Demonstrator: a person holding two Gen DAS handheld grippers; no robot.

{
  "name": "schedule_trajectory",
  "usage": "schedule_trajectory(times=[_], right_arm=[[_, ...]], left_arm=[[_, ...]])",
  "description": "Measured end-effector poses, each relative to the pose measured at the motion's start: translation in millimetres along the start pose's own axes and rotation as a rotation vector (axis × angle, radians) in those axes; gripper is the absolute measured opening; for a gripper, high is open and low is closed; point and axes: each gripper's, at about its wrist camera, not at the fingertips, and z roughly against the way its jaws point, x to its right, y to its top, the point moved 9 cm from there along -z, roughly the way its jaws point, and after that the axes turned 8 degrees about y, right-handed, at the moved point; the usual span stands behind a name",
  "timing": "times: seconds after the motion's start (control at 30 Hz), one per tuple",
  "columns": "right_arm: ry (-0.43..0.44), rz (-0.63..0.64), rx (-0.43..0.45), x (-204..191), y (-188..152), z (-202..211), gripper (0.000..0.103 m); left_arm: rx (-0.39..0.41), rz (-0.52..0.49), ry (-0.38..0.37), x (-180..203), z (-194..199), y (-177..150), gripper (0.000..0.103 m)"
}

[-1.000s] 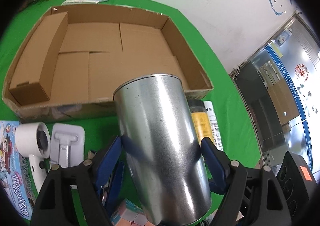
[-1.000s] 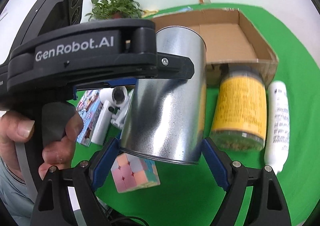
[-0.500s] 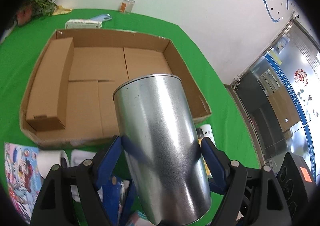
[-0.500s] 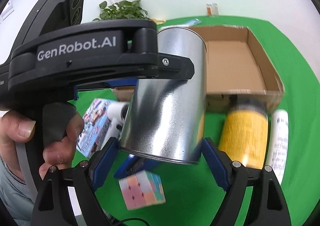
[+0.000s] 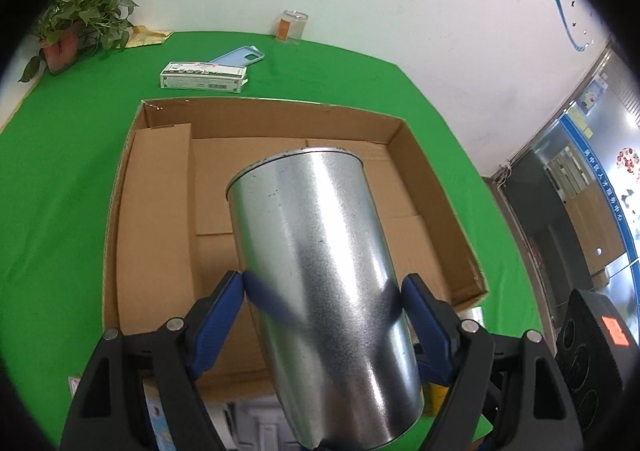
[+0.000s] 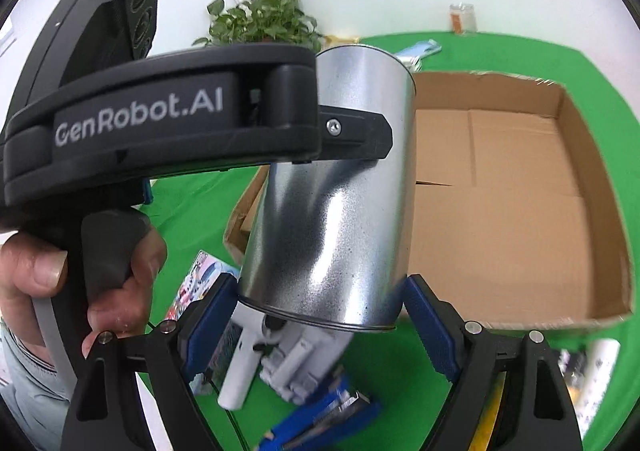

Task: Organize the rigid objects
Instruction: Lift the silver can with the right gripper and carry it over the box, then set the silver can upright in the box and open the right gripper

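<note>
Metal can [image 5: 320, 271] unlabelled; left gripper [image 6: 352, 139] body reads "GenRobot.AI"

A shiny galvanized metal can [image 5: 320, 275], a plain cylinder with faint dark speckles, fills the centre of the left wrist frame, tilted with its closed far end toward the upper middle, held in the air above an open, shallow cardboard box [image 5: 432, 211] that lies on the green desk [image 5: 60, 171] behind it.
</note>
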Motion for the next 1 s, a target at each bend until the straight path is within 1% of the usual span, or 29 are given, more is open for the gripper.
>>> schedule_trajectory(times=[0.17, 0.27, 0.43, 0.5, 0.53, 0.6, 0.67, 0.73, 0.8, 0.83, 0.87, 0.9, 0.93, 0.97, 1.0], right_arm=[[0.049, -0.054, -0.057, 6, 9, -43, 0.083], [0.056, -0.066, -0.092, 10, 7, -61, 0.083], [0.068, -0.112, -0.134, 19, 0, -84, 0.083], [0.081, -0.135, -0.151, 24, -3, -91, 0.084], [0.079, -0.14, -0.162, 26, -6, -94, 0.084], [0.09, -0.132, -0.172, 26, -9, -95, 0.084], [0.097, -0.113, -0.177, 23, -10, -87, 0.083], [0.129, -0.097, -0.174, 16, -11, -79, 0.083], [0.165, -0.065, -0.145, 8, -9, -65, 0.083], [0.165, -0.052, -0.128, 9, -8, -57, 0.08], [0.154, -0.046, -0.115, 15, -6, -53, 0.068], [0.142, -0.051, -0.113, 21, -5, -53, 0.049], [0.138, -0.068, -0.122, 27, -5, -57, 0.041], [0.14, -0.084, -0.137, 30, -7, -60, 0.033], [0.135, -0.09, -0.143, 34, -8, -64, 0.029]], left_arm=[[-0.047, 0.023, 0.028, -28, -29, 1, 0.08], [-0.08, 0.036, 0.032, -40, -44, -3, 0.08], [-0.129, 0.033, 0.049, -49, -65, -14, 0.08], [-0.155, 0.046, 0.04, -52, -73, -19, 0.08], [-0.15, 0.041, 0.034, -51, -73, -21, 0.081], [-0.158, 0.019, 0.046, -49, -74, -24, 0.08], [-0.154, 0.001, 0.06, -47, -76, -25, 0.08], [-0.161, -0.004, 0.065, -46, -79, -25, 0.08], [-0.165, -0.002, 0.062, -46, -78, -26, 0.08], [-0.166, 0.003, 0.057, -46, -78, -25, 0.079], [-0.17, 0.01, 0.053, -46, -78, -24, 0.076], [-0.179, 0.02, 0.049, -48, -78, -25, 0.073], [-0.189, 0.027, 0.037, -48, -77, -25, 0.069], [-0.189, 0.031, 0.027, -48, -76, -26, 0.069], [-0.18, 0.032, 0.017, -48, -72, -26, 0.069]])
